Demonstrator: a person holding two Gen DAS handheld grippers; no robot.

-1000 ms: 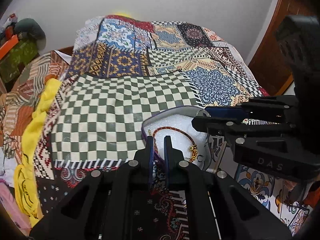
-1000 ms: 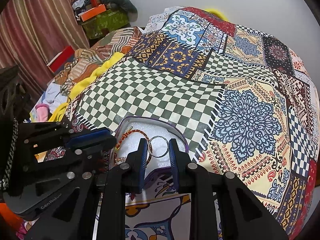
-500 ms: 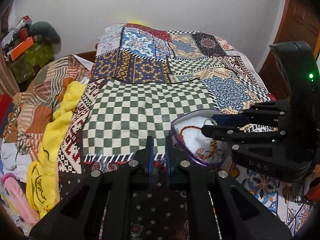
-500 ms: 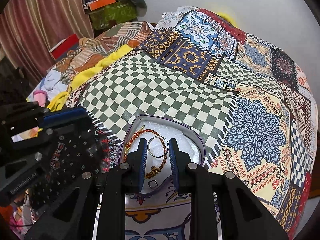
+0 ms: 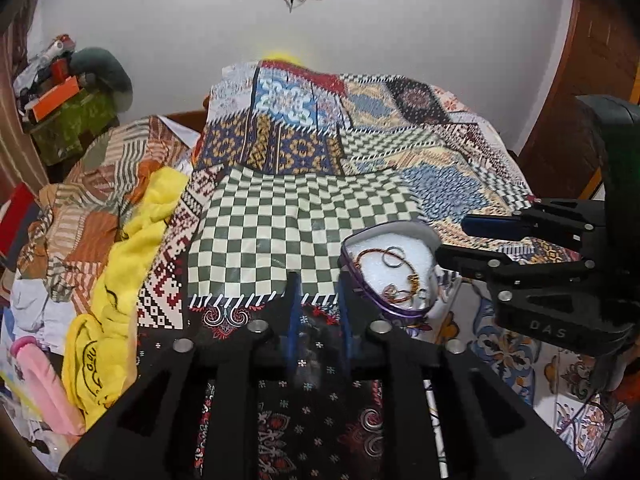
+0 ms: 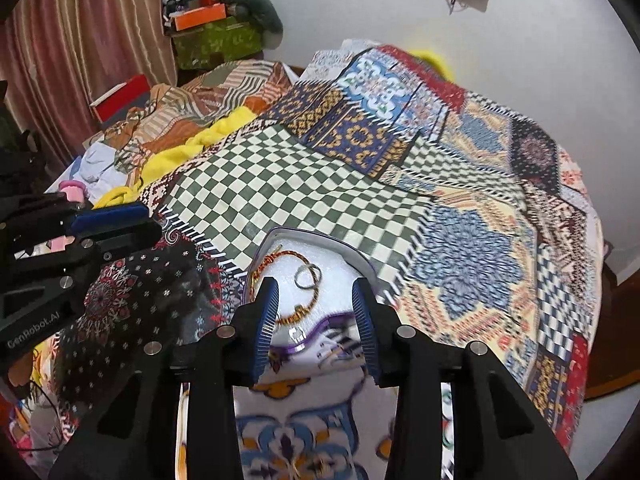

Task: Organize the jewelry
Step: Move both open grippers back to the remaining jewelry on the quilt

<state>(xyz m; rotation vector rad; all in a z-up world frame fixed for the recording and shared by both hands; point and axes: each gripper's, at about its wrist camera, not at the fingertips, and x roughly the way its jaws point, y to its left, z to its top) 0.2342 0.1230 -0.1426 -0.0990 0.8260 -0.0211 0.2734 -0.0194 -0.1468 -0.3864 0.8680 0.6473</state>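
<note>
A purple-rimmed tray (image 6: 320, 322) lined with white foam lies on the patchwork bedspread (image 6: 460, 248). On the foam rest a silver ring (image 6: 307, 276) and a red-and-gold braided bracelet (image 6: 280, 258). My right gripper (image 6: 316, 306) hovers just above the tray's near edge, its jaws opening, and no pad touches the ring. In the left wrist view the tray (image 5: 360, 288) sits right of my left gripper (image 5: 319, 304), whose jaws are opening with nothing between them. There the ring (image 5: 393, 258) and bracelet (image 5: 370, 254) show beside the right gripper (image 5: 460, 240).
A yellow cloth (image 5: 120, 264) and a heap of clothes (image 5: 72, 216) lie along the bed's left side. A green box with an orange box on it (image 6: 212, 36) stands in the far corner by a curtain. A wooden door (image 5: 592, 80) is at the right.
The right jaws have parted and let go of the silver ring, which now lies on the foam. The left gripper came off the tray's rim and its jaws parted. Both grippers pulled back and up.
</note>
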